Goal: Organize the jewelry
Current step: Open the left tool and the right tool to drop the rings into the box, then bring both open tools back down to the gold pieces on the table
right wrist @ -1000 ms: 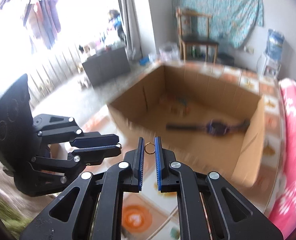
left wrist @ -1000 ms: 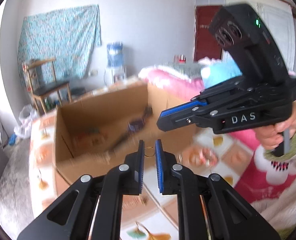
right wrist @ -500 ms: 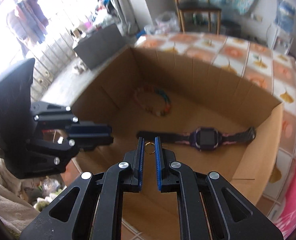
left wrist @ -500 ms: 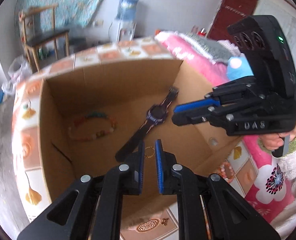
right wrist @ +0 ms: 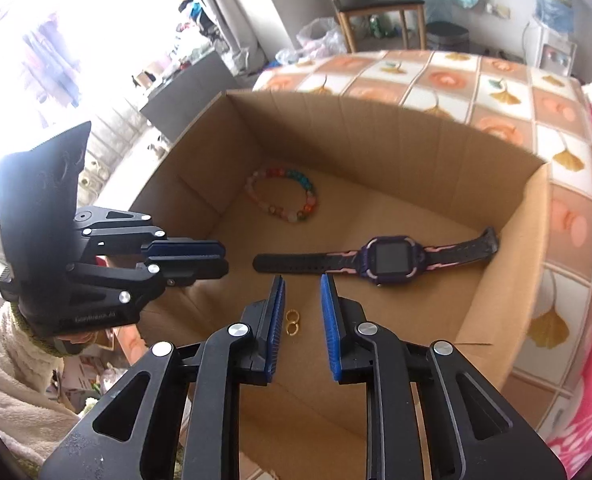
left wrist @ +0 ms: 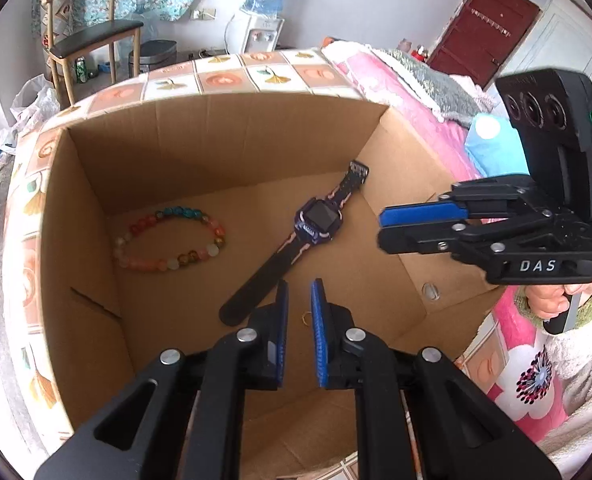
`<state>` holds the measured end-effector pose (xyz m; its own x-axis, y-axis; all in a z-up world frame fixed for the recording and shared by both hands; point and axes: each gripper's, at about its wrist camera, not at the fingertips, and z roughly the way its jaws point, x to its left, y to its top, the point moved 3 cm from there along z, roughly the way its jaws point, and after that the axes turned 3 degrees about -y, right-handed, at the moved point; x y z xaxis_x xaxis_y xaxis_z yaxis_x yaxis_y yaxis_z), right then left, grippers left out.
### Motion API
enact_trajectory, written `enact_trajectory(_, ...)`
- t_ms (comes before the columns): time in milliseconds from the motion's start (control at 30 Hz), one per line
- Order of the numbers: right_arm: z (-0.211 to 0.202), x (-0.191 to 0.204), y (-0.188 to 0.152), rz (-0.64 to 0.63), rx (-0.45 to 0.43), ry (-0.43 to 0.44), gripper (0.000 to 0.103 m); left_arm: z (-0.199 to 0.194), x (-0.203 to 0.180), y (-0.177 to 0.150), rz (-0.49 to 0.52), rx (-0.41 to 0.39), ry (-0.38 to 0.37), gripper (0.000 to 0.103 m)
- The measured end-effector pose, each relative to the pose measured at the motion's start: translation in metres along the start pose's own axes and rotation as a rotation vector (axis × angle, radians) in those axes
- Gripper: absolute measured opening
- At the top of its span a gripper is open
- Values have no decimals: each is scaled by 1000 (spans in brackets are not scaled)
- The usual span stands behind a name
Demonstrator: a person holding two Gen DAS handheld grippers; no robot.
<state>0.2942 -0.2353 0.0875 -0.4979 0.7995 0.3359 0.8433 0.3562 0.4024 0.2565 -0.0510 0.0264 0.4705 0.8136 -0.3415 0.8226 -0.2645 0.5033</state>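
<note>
**Gold rings on the floor of the cardboard box**

Gold rings (right wrist: pixel 292 322): we see two small hoops lying side by side, their pair axis running along the right gripper's (right wrist: pixel 300 298) fingers, below its parted, empty jaws. The left gripper (left wrist: pixel 299 308) is likewise slightly open and holds nothing; from there only one ring (left wrist: pixel 307 319) shows. The watch (right wrist: pixel 383 259) lies flat crosswise; the bead bracelet (right wrist: pixel 284 194) sits beyond. The cardboard box (right wrist: pixel 495 272) is cut off below.
</note>
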Motion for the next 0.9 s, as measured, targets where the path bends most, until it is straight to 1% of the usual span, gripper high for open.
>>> enact_trajectory(100, -14, 1, -1, 0, -49, -2, 24, -14, 2, 1, -5, -41, 17, 14)
enact_trajectory(233, -46, 7, -7, -2, -151, 0, 28, -40, 2, -5, 4, -111, 42, 15)
enact_trajectory(300, -64, 11, -14, -10, -206, 6, 30, -61, -2, -15, 16, -171, 54, 18)
enact_trajectory(333, -78, 15, -21, -15, -252, 4, 31, -71, -5, -20, 23, -200, 56, 19)
enact_trajectory(400, -96, 24, -35, -33, -312, 14, 34, -92, -10, -35, 40, -256, 50, 28)
enact_trajectory(433, -103, 27, -42, -37, -339, 20, 35, -101, -12, -43, 46, -282, 49, 31)
enact_trajectory(500, -114, 33, -62, -40, -380, 45, 36, -114, -16, -61, 60, -313, 37, 44)
enact_trajectory(533, -117, 34, -72, -37, -391, 59, 36, -119, -18, -72, 66, -320, 34, 47)
enact_trajectory(600, -116, 38, -88, -30, -384, 70, 37, -120, -21, -88, 76, -310, 32, 59)
enact_trajectory(667, -103, 43, -105, -6, -352, 85, 37, -111, -25, -106, 89, -272, 19, 63)
enact_trajectory(733, -86, 44, -117, 31, -306, 115, 37, -96, -27, -121, 86, -228, 9, 64)
enact_trajectory(833, -48, 43, -131, 100, -214, 113, 37, -62, -27, -140, 57, -155, -7, 64)
enact_trajectory(900, -32, 44, -138, 143, -172, 96, 37, -40, -29, -149, 54, -124, 12, 64)
